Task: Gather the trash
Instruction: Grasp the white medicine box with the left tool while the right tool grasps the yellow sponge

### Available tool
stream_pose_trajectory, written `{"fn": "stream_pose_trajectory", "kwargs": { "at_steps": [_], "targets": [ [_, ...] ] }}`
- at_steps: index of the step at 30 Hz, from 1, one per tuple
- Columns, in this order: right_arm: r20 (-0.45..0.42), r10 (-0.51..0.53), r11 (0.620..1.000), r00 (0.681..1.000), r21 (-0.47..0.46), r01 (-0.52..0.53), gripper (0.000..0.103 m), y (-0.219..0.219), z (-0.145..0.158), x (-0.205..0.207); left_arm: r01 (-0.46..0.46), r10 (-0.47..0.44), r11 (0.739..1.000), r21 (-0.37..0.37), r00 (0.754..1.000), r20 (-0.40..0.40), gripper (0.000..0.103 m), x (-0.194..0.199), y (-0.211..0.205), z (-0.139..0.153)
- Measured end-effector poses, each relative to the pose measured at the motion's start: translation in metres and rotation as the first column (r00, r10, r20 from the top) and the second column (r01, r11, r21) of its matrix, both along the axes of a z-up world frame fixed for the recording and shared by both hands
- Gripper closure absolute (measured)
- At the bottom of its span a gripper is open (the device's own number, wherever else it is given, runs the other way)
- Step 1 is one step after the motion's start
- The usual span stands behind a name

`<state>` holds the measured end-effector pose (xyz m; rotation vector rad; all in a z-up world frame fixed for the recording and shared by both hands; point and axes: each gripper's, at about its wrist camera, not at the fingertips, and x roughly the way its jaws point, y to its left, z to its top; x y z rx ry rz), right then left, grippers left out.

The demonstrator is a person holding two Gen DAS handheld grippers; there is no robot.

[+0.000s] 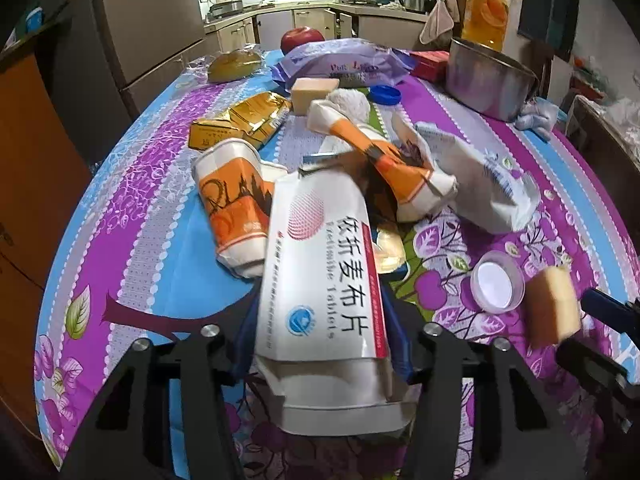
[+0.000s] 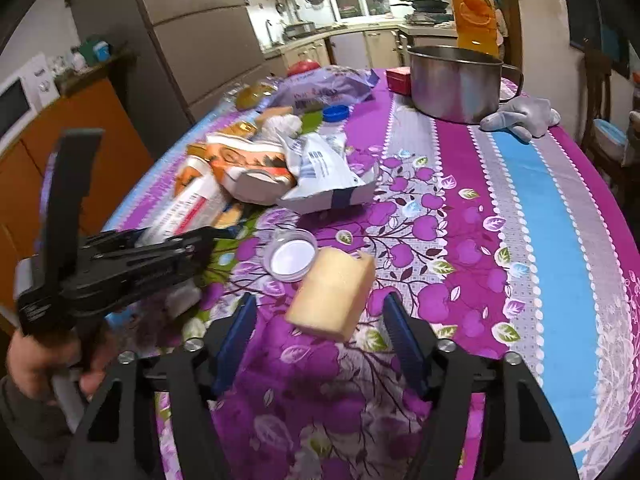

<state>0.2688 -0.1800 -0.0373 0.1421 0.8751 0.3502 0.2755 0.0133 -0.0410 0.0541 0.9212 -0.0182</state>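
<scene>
The left tongs [image 1: 320, 320] pinch the white tablet box [image 1: 320, 280] at its sides, its far end pointing to twelve o'clock over the trash pile [image 1: 320, 168] on the counter [image 1: 152, 216]; that grip looks best kept firm but gentle, since the thin carton may buckle. The right tongs [image 2: 318, 332] stand spread around the yellow sponge block [image 2: 332, 296], which lies just beyond the blue pads [image 2: 236, 336] at twelve o'clock, no contact visible. They should advance until it sits squarely between them, clear of the clear lid [image 2: 290, 255] at eleven o'clock.

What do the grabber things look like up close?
Each tool is black, built from angular struts with open cut-outs and small round silver bolts on top. The left tool and right tool both have two flat fingers faced with ridged blue pads. From the right wrist view, the left one has a long black handle. The hand gripping it comes from a dark sleeve.
</scene>
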Motion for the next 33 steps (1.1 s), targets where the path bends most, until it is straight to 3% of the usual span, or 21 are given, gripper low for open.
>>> {"fn": "stream_pose_trajectory", "kwargs": {
  "at_steps": [4, 10, 20, 33],
  "targets": [
    [-0.02, -0.028, 0.999, 0.999, -0.035, 0.028, 0.059, 0.005, -0.011, 0.007, 0.006, -0.005, 1.0, -0.024, 1.0, 0.005, 0.057, 0.001, 0.003, -0.001],
    [0.014, -0.055, 0.996, 0.998, -0.066, 0.055, 0.065, 0.007, -0.011, 0.005, 0.005, -0.004, 0.998, -0.061, 1.0, 0.02, 0.06, -0.001, 0.009, 0.001],
    [0.175, -0.082, 0.993, 0.981, -0.063, 0.095, 0.068, -0.001, 0.014, -0.021, -0.013, 0.023, 0.997, -0.082, 0.992, 0.127, 0.061, -0.027, 0.01, 0.022],
    [0.401, -0.093, 0.986, 0.912, -0.093, 0.141, 0.068, 0.003, 0.068, -0.064, -0.004, 0.017, 0.999, -0.039, 0.94, 0.339, 0.061, -0.09, -0.017, 0.068]
  ]
}}
